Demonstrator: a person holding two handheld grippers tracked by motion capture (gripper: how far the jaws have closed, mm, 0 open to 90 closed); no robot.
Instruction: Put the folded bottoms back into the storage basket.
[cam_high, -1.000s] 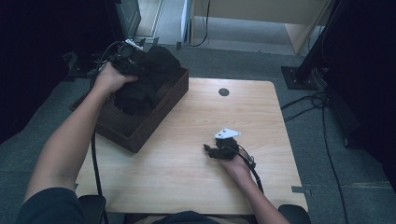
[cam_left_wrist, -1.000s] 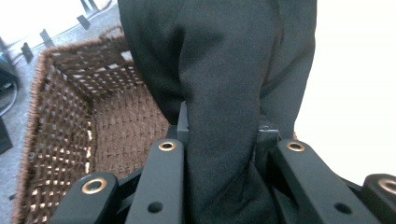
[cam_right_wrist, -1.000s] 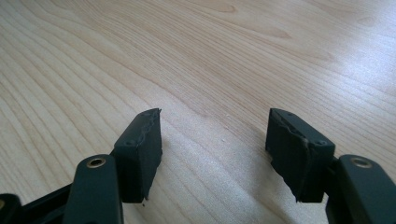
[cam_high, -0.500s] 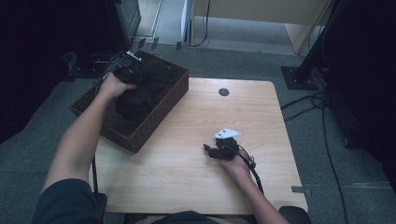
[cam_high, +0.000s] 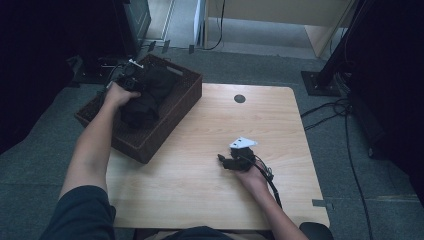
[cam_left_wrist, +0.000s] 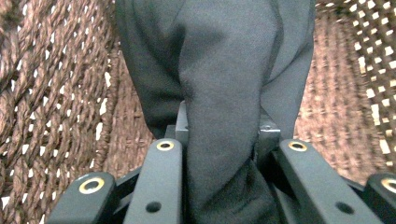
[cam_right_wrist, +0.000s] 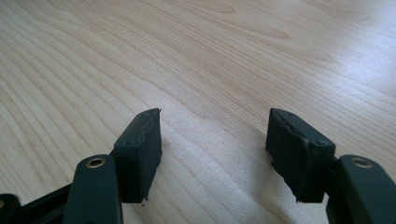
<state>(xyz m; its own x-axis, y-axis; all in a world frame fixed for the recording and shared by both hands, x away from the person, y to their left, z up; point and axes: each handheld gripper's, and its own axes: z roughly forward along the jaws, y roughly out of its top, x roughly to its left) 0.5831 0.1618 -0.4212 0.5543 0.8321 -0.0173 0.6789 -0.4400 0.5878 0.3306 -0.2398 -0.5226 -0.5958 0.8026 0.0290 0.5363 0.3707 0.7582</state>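
Lowered since a second ago, the left gripper (cam_high: 131, 80) now sits down inside the brown wicker basket (cam_high: 172, 117), carrying the black cloth (cam_high: 145, 97) with it; earlier it was held higher above the rim. The right gripper (cam_high: 235, 161) has not shifted.

Nearest, at about five o'clock on the wooden table (cam_high: 200, 190), the right gripper lies flat on the bare wood, probably parked there while the other hand works. Its jaws stand spread with nothing between them, the pads (cam_right_wrist: 140, 149) resting against the grain.

Farther off, at ten o'clock, the basket overhangs the table's left edge. The cloth lies bunched inside it, likely being laid down for storage. In the left gripper view, a thick fold of the cloth (cam_left_wrist: 224, 116) runs up between the jaws, which pinch it with the woven basket wall (cam_left_wrist: 56, 102) close behind.
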